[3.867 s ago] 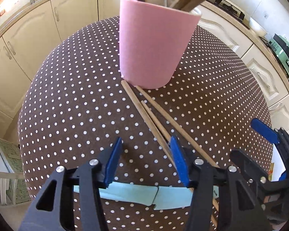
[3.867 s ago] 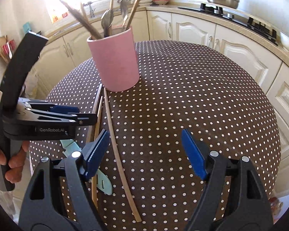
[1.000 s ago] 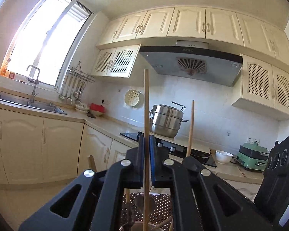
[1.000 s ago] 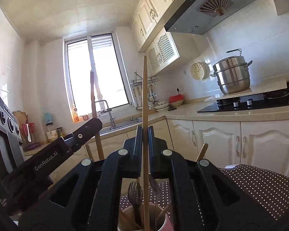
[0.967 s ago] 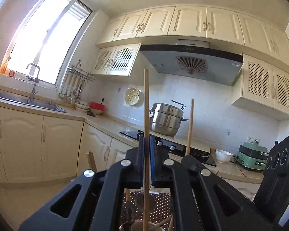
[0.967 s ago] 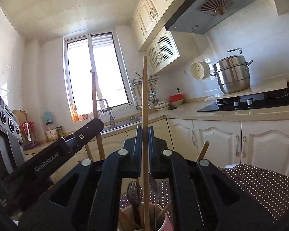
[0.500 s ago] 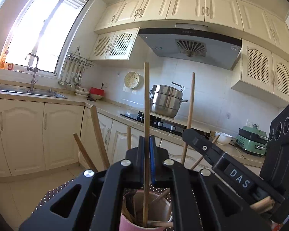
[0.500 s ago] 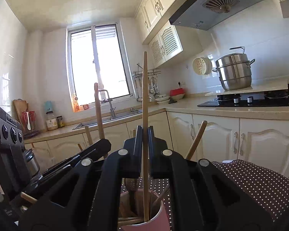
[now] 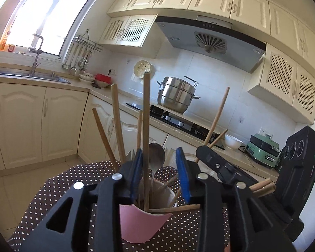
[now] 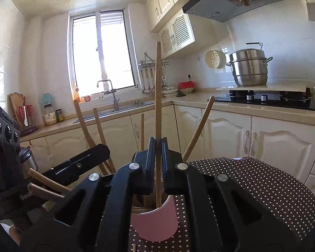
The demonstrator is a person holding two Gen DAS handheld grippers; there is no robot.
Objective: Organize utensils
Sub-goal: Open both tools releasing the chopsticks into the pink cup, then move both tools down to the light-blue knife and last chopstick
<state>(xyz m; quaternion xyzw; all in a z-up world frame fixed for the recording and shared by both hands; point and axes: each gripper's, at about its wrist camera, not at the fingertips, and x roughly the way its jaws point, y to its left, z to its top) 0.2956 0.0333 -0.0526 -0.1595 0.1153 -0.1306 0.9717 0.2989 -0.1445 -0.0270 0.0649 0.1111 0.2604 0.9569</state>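
Observation:
A pink cup [image 9: 142, 224] stands on the brown dotted table [image 9: 58, 191], holding several wooden sticks and a metal spoon [image 9: 156, 157]. My left gripper [image 9: 159, 168] is open just above the cup; a wooden chopstick [image 9: 146, 126] stands upright in the cup against its left finger. In the right wrist view my right gripper [image 10: 157, 153] is shut on another upright chopstick [image 10: 158, 88] whose lower end is inside the pink cup [image 10: 157, 224]. The right gripper also shows at the right of the left wrist view [image 9: 224, 168].
Cream kitchen cabinets [image 10: 279, 145] and a counter with a black hob [image 10: 271, 99], a steel pot [image 10: 250, 67] and a sink [image 10: 113, 109] run behind the table. A white bowl [image 9: 233, 141] and a green appliance [image 9: 262, 151] stand on the counter.
Both grippers have lowered toward the cup with their chopsticks. My left gripper has opened and let go of its chopstick, which now stands in the cup. The right stays shut.

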